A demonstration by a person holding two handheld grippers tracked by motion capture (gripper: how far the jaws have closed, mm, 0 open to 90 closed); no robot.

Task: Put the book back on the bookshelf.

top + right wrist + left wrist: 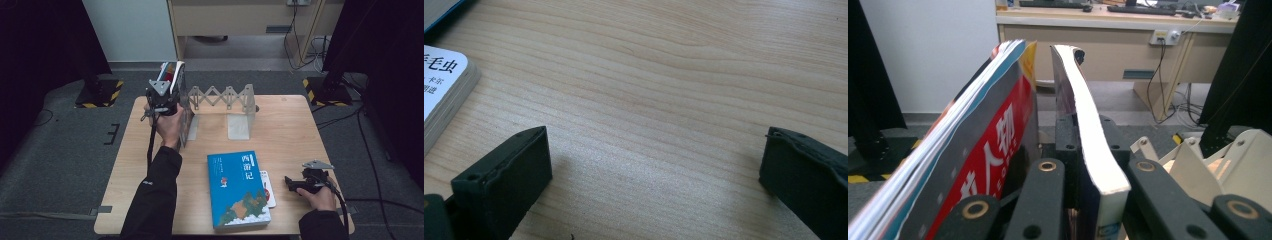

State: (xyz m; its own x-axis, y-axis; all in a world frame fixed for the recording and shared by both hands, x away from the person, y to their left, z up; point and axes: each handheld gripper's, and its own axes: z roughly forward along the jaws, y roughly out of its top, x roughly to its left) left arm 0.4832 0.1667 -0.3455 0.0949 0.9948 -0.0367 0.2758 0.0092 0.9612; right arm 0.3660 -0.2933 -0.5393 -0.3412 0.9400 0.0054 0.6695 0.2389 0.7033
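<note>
The left gripper was clamped on a thin book, its jaws pressed against both covers, and held it upright at the left end of the accordion-style bookstand at the back of the table. Beside that book, on the side away from the stand's open bays, a red-covered book leaned at a tilt; whether the two touched could not be told. The step in hand looked like shelving: the held book was being brought down into the stand. The next move would call for lowering it straight, its bottom edge seated in the stand, before the jaws let go, or it might tip against its leaning neighbour. The right gripper rested on the table well in front of the stand, jaws wide apart with nothing between them. Just to its left lay a blue book flat, over a smaller white book.
</note>
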